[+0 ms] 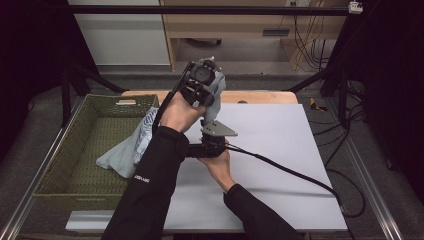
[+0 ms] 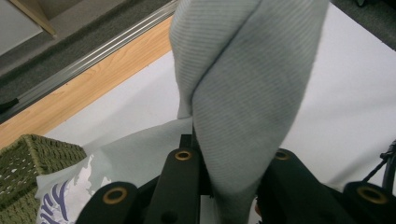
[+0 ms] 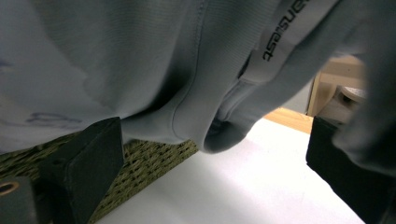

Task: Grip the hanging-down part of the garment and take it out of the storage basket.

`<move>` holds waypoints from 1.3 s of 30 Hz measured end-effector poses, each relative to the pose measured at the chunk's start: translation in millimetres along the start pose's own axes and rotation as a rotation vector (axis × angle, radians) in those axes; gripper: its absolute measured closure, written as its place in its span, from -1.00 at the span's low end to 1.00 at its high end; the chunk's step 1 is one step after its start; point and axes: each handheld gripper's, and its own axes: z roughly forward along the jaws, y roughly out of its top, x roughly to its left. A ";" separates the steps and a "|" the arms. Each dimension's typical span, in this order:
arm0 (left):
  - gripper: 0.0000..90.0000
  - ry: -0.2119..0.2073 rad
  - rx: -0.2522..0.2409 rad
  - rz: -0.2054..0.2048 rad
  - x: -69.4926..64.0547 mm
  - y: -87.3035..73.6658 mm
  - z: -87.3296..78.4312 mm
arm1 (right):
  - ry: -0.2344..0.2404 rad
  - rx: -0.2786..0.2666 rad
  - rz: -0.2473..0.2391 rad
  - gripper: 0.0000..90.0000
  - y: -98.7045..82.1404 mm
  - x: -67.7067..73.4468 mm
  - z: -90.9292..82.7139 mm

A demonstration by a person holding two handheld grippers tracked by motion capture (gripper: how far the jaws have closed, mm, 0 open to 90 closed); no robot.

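Pale grey-blue jersey hangs from your left gripper [image 1: 204, 82], which you hold raised above the far edge of the table [image 1: 280, 150]. In the left gripper view its jaws are clamped on a fold of the T-shirt [image 2: 243, 93], cloth bunched tight between them. From that pinch the shirt drops and trails left, its printed part lying over the near wall of the green woven basket [image 1: 75, 170], so part of the garment sits in the basket and part is in the air.

Your right gripper [image 1: 212, 142] waits low over the white mat, just under the hanging fabric. In the right gripper view its jaws stand spread wide, with the collar seam and the neck label [image 3: 280, 32] drooping above the gap; nothing is caught between them.

Several things could go wrong, as I judge it. Your left grip is on a single fold, so lifting higher against the weight in the basket may pull it free. If you close the right jaws now, you may catch a loose bulge rather than the collar, leaving the shirt twisted. The rough weave could snag the cloth if you drag it sideways. Your arms cross closely, so the trailing cable [image 1: 290, 172] may tangle with the shirt.
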 end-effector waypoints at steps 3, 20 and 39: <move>0.78 0.003 0.002 0.001 -1.3 0.4 0.6 | -0.006 -0.004 -0.013 -0.88 -0.5 -0.7 4.8; 0.78 0.006 0.002 0.007 -0.9 -0.1 -1.1 | 0.012 0.005 0.022 0.37 -1.0 5.8 16.0; 0.78 0.018 0.000 -0.003 -0.8 0.1 -3.4 | 0.052 0.011 -0.014 0.92 2.2 3.6 -3.1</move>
